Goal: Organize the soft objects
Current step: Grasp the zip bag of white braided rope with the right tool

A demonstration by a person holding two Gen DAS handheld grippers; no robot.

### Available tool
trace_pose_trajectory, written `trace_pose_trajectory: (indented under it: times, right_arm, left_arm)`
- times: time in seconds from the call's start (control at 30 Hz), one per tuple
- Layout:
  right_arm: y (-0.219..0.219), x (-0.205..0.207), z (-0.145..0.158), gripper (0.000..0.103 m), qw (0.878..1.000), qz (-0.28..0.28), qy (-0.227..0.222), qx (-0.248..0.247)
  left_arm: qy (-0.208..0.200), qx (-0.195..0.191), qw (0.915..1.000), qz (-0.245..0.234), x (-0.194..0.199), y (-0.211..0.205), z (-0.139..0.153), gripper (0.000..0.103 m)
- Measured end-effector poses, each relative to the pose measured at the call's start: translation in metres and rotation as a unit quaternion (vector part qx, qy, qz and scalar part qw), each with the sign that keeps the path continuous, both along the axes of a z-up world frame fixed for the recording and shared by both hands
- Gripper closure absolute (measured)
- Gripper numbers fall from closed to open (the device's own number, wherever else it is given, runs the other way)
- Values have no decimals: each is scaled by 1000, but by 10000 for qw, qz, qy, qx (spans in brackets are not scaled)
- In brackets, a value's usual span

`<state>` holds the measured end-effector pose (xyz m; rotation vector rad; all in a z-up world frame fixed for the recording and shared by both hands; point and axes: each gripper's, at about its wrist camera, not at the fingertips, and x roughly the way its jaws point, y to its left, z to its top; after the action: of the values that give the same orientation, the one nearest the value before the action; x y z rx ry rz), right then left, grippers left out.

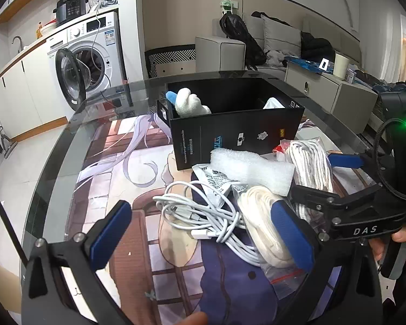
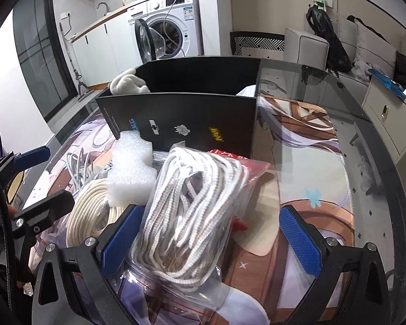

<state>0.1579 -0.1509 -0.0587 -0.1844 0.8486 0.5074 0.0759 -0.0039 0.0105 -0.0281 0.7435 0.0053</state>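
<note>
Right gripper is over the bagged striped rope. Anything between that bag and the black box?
Nothing tall. The bagged striped rope lies between the open right gripper fingers, just before the black box. The foam block sits left of that line; only the box's front wall needs clearing.

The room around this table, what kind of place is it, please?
Most likely a small home apartment, with laundry corner and living area open to each other. A front-loading washing machine stands with its door open beside white cabinets, and a grey sofa with cushions lies behind the glass table.
</note>
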Motion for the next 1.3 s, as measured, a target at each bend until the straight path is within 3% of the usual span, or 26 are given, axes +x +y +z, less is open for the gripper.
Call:
trace_pose_trajectory:
  times: [0.5,0.77,1.03,1.3]
  right_arm:
    - [-15,4,-5,2,9996,-193,224,37]
    - [-12,-10,2,42,9998,4,162,120]
    - [-23,-25,9,54,9999,71,-65,74]
    - [-41,-31,24,55,9993,-9,-266,251]
  left_arm:
    - [86,-34,9999,-55,3,-3,-7,0]
    - [67,-66,9999,-60,1,-1,-5,0]
    - [90,-9,9997,-209,-2,-11,-6,0]
    - [116,349,9993,-116,-4,-36,-9,0]
